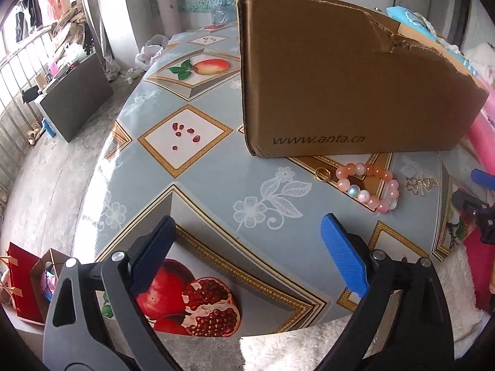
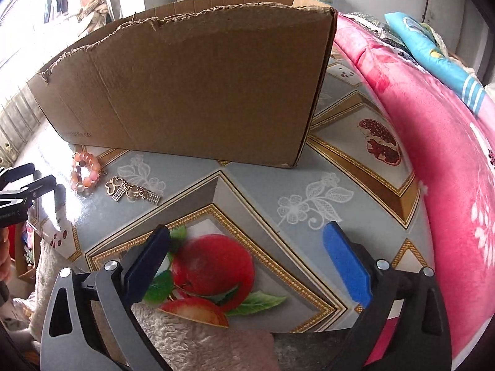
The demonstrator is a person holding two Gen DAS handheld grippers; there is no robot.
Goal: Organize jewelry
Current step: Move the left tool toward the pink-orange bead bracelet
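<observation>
The left gripper (image 1: 247,253), black-framed with flat blue rubbery pads, stands wide apart with nothing between its pads, above the glossy blue-grey tablecloth printed with fruit and lace flowers (image 1: 216,185). Its bases are cut off by the bottom of the frame.

The right gripper (image 2: 247,253) is likewise spread wide and empty over a printed red apple at lower centre of its view.

The pink and orange round-bead bracelet (image 1: 369,185) lies on the cloth right of centre in the left view, just below the box. A small thin gold ring (image 1: 321,174) lies just beside its left edge. The flat gold openwork earrings (image 2: 131,192) lie just right of the bracelet; their fine shapes are hard to make out.

The brown corrugated cardboard box with a ragged torn rim (image 2: 191,86) fills the upper middle of both views. Its near wall hides the inside, so any contents cannot be told.

A pink plush blanket (image 2: 433,154) runs along the right edge, and white fleecy fabric (image 1: 309,349) is cut off at the bottom.
</observation>
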